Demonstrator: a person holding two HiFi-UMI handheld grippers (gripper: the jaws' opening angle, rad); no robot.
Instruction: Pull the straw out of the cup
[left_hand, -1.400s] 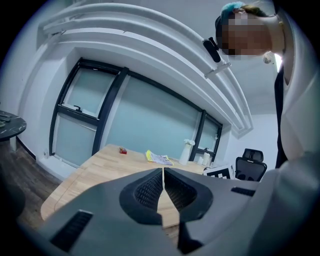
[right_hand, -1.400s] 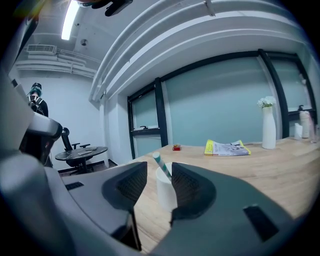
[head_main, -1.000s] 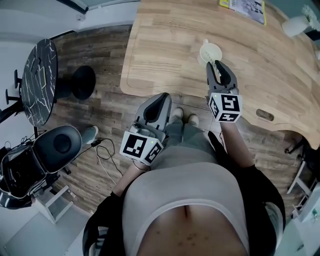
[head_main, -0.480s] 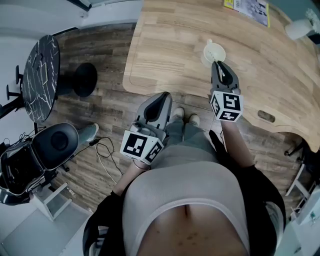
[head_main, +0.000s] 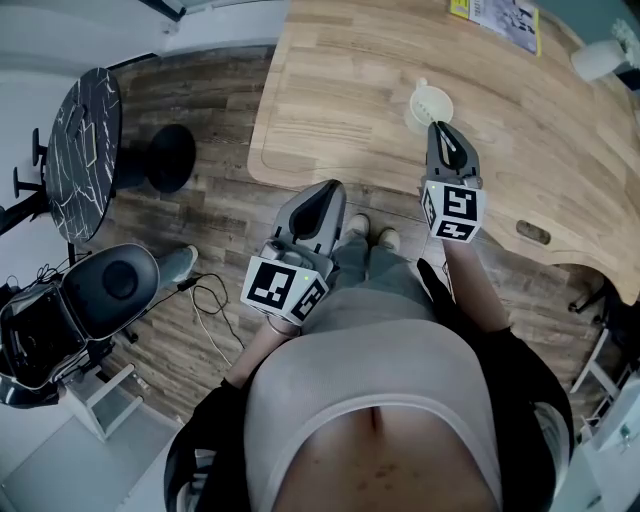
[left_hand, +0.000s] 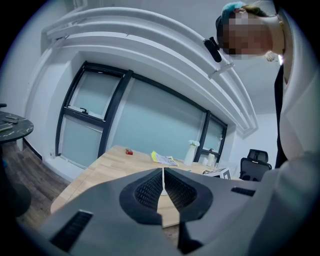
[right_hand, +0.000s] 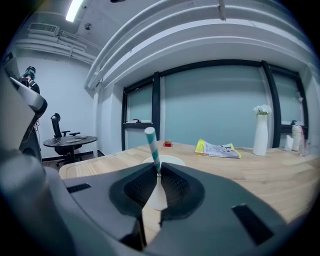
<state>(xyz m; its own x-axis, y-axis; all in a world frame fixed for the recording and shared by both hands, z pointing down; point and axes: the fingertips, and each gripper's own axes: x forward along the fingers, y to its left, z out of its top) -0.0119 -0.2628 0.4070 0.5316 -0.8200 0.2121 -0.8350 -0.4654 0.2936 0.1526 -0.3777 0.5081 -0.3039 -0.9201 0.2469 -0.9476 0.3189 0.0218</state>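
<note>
The right tongs (right_hand: 158, 172) pinch a striped straw (right_hand: 152, 145) at its cup (head_main: 430, 104)

Their jaws, which have just been closing, press on the teal-and-white straw, which stands tilted in the white cup just past their tips on the wooden counter (head_main: 330, 90). The left tongs (left_hand: 163, 175), pressed together on nothing, hang well short of the cup, off the counter's edge and above the wood floor (head_main: 200, 200). Beyond the cup lie 1 yellow-edged magazine (right_hand: 218, 149) and, further right, 1 white vase (right_hand: 259, 131) of flowers.
</note>
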